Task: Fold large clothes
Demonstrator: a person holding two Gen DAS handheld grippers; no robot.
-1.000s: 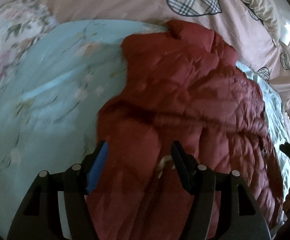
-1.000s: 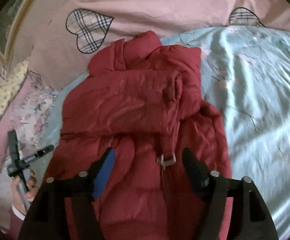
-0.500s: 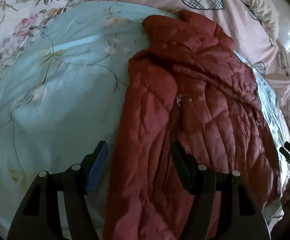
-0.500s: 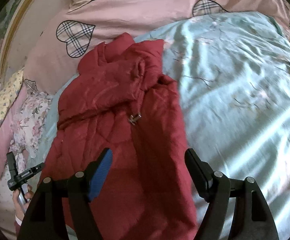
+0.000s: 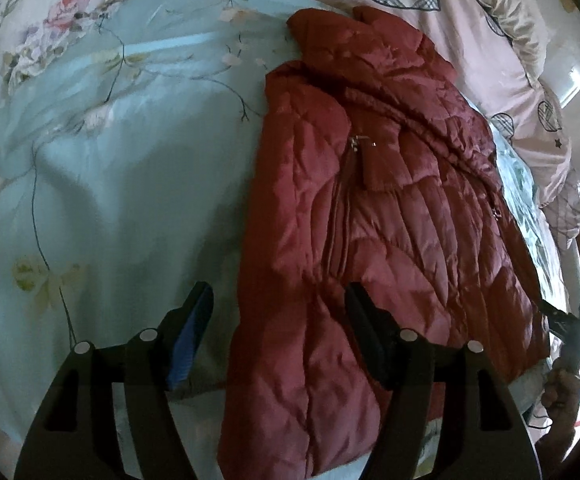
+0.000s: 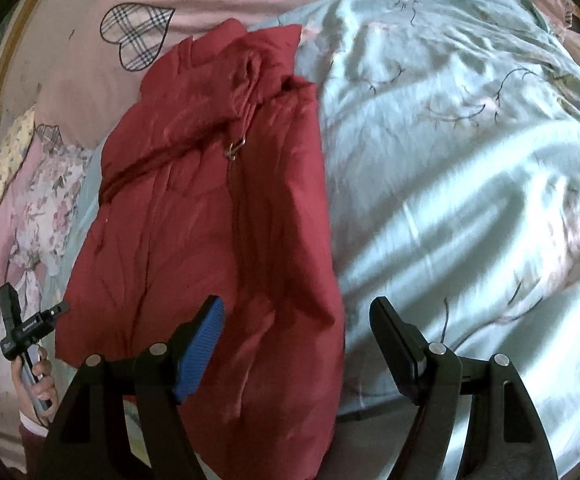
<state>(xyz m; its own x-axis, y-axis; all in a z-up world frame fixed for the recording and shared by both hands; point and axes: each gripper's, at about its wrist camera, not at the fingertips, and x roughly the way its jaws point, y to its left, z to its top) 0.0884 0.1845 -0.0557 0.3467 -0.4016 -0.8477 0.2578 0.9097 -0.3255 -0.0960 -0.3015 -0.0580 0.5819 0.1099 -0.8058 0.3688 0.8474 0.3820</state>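
the red quilted jacket (image 5: 374,216) lay lengthwise on the pale blue floral quilt (image 5: 122,184), its collar end toward the far edge where the quilt met a pink sheet with plaid hearts (image 5: 486,20), its hem toward the near edge of the bed. it was folded in on itself into a long narrow shape, with the zip line running down its length and a metal zip pull (image 6: 235,148) showing near the chest. in the left wrist view the left gripper (image 5: 280,312) hung over the jacket's near left edge; the blue-padded finger (image 5: 192,340) stood over bare quilt just beside the cloth and the black finger over the red fabric. its jaws were opening, with the jacket's edge in the gap but neither pad pressing on it. in the right wrist view the right gripper (image 6: 298,328) hung over the jacket's near right edge, blue-padded finger (image 6: 202,354) above the red cloth and black finger above the quilt, jaws spread wide and gripping nothing. each view caught the other gripper at its side margin, held in a hand (image 6: 36,380). a floral pillow (image 6: 46,184) lay past the jacket's left side.
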